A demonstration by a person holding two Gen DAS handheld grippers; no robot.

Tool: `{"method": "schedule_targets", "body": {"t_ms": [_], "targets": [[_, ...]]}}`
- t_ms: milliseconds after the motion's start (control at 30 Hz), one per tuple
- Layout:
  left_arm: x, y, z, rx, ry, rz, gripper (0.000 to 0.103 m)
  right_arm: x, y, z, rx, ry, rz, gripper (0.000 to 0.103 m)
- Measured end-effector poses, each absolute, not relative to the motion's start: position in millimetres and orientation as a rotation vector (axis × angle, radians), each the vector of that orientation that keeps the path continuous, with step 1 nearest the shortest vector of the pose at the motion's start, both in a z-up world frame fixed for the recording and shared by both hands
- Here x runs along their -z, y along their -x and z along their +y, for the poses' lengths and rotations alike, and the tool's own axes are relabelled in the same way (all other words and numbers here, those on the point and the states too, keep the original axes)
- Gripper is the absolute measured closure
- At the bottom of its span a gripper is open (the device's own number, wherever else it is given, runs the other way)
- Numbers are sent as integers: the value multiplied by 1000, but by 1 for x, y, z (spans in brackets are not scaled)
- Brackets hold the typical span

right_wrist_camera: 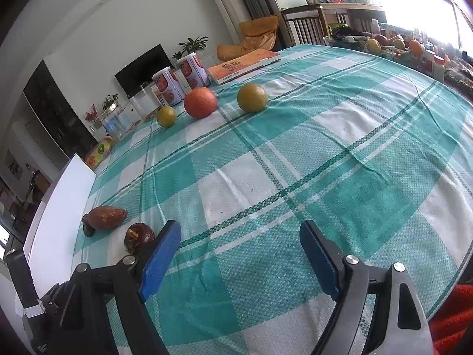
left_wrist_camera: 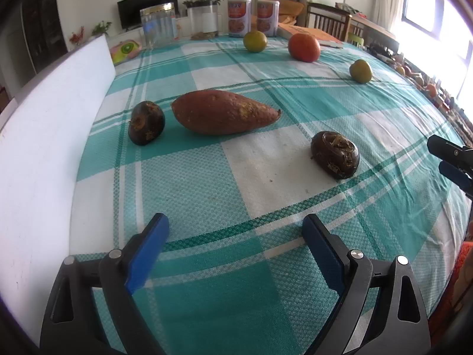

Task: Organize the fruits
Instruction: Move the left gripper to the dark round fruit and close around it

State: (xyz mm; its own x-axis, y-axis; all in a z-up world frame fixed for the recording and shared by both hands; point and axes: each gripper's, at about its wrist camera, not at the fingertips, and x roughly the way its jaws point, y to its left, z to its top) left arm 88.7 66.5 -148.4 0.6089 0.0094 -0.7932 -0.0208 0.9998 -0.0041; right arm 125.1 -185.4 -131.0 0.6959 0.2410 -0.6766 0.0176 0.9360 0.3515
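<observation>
On the teal checked tablecloth (left_wrist_camera: pixel 207 195) a reddish sweet potato (left_wrist_camera: pixel 224 115) lies between two dark brown round tubers, one at its left (left_wrist_camera: pixel 146 122) and one nearer on the right (left_wrist_camera: pixel 335 153). Farther back sit a yellow-green citrus (left_wrist_camera: pixel 254 40), an orange fruit (left_wrist_camera: pixel 304 47) and a second yellow-green citrus (left_wrist_camera: pixel 360 71). My left gripper (left_wrist_camera: pixel 236 224) is open over bare cloth, short of the tubers. My right gripper (right_wrist_camera: pixel 240 230) is open too, with nothing between its blue pads; the near tuber (right_wrist_camera: pixel 139 236) lies just left of it, and the orange fruit (right_wrist_camera: pixel 200 102) sits far ahead.
A white board (left_wrist_camera: pixel 59 133) runs along the table's left side. At the back stand two printed cans (left_wrist_camera: pixel 239 17), a glass jar (left_wrist_camera: pixel 158 26) and an orange book (right_wrist_camera: pixel 242 65). A cluttered shelf with more fruit (right_wrist_camera: pixel 399 44) lies beyond the right edge.
</observation>
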Motion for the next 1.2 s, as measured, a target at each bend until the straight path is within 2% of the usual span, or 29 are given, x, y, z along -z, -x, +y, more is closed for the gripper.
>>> {"method": "schedule_targets", "body": {"t_ms": [833, 967, 1200], "targets": [[145, -83, 65, -20, 26, 892, 10, 135, -126, -192, -120, -393, 823, 20], [133, -76, 51, 81, 29, 829, 10, 141, -129, -197, -122, -436, 839, 20], [133, -116, 9, 141, -62, 854, 10, 144, -131, -200, -118, -464, 850, 19]]}}
